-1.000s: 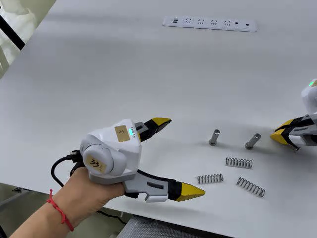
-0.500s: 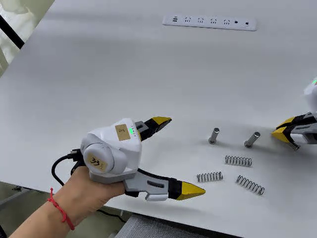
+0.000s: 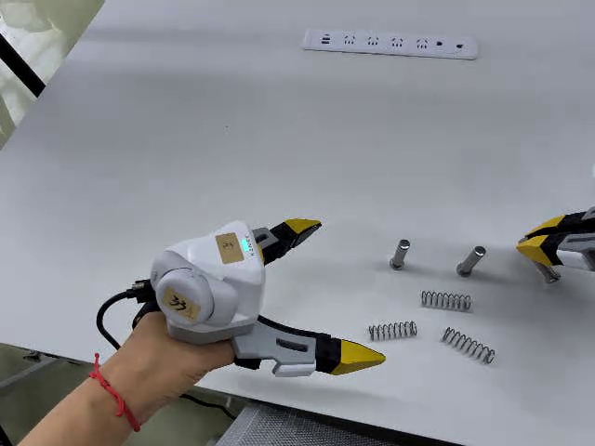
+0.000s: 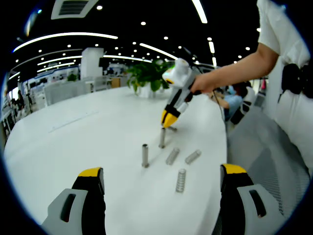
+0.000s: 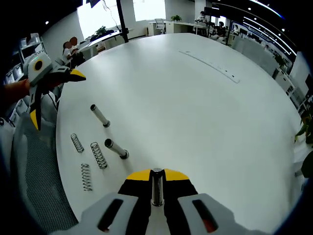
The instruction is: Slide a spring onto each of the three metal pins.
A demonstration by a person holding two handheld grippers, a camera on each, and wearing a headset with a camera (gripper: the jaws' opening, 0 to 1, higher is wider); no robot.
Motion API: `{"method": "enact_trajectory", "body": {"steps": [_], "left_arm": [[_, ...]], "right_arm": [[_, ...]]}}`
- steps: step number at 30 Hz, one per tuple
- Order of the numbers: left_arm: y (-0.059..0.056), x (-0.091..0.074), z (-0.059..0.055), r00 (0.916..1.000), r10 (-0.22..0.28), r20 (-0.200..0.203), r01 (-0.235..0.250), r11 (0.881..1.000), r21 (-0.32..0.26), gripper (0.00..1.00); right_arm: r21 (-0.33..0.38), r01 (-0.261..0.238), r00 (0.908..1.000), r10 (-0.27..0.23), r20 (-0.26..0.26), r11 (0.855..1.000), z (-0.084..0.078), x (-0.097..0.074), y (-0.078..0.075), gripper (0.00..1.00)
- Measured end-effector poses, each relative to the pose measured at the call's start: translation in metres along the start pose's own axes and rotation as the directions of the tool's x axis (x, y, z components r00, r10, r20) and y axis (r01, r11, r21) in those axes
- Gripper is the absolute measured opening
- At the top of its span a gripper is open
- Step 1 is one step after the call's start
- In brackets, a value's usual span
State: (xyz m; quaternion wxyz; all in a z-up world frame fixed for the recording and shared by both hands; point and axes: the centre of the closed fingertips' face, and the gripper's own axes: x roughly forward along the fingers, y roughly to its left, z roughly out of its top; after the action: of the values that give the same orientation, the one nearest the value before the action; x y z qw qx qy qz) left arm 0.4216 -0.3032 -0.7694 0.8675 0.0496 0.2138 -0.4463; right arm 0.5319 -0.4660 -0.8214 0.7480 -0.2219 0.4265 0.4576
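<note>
Nearest, at the front edge of the white surface (image 3: 186, 139), a hand (image 3: 163, 358) with a red wrist cord holds the left gripper (image 3: 330, 291), jaws spread wide with nothing between them. Just past its tips three springs lie flat, apart from one another: near spring (image 3: 392, 330), right spring (image 3: 468, 345), far spring (image 3: 446, 300). Behind them two metal pins stand on end, bare: left pin (image 3: 400, 254) and middle pin (image 3: 471, 261), no spring on either. Right of the middle pin, at the edge of the head view, the right gripper (image 5: 156, 176) sits low over the surface, jaws pinched on the third pin (image 5: 156, 193); whether that pin touches the surface cannot be told. Far back lies a white power strip (image 3: 390, 42).
</note>
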Motion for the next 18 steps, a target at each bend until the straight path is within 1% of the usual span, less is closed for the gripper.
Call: {"method": "enact_trajectory", "body": {"steps": [2,8,9,18], "left_arm": [[-0.001,0.0,0.001,1.0,-0.001,-0.001,0.001,1.0,0.001,1.0],[-0.002,0.001,0.003,1.0,-0.004,0.001,0.003,1.0,0.005,1.0],[-0.002,0.002,0.003,1.0,-0.004,0.001,0.004,1.0,0.006,1.0],[-0.001,0.001,0.0,1.0,-0.007,0.001,0.007,1.0,0.008,1.0]], "right_arm": [[0.004,0.002,0.9999,-0.002,0.016,1.0,0.002,-0.003,0.0,0.08],[0.011,0.007,0.9996,-0.007,0.028,1.0,0.001,-0.007,0.001,0.08],[0.011,0.006,0.9996,-0.007,0.028,1.0,0.0,-0.006,-0.001,0.08],[0.011,0.017,0.9989,-0.017,0.044,1.0,-0.002,-0.011,-0.001,0.08]]}}
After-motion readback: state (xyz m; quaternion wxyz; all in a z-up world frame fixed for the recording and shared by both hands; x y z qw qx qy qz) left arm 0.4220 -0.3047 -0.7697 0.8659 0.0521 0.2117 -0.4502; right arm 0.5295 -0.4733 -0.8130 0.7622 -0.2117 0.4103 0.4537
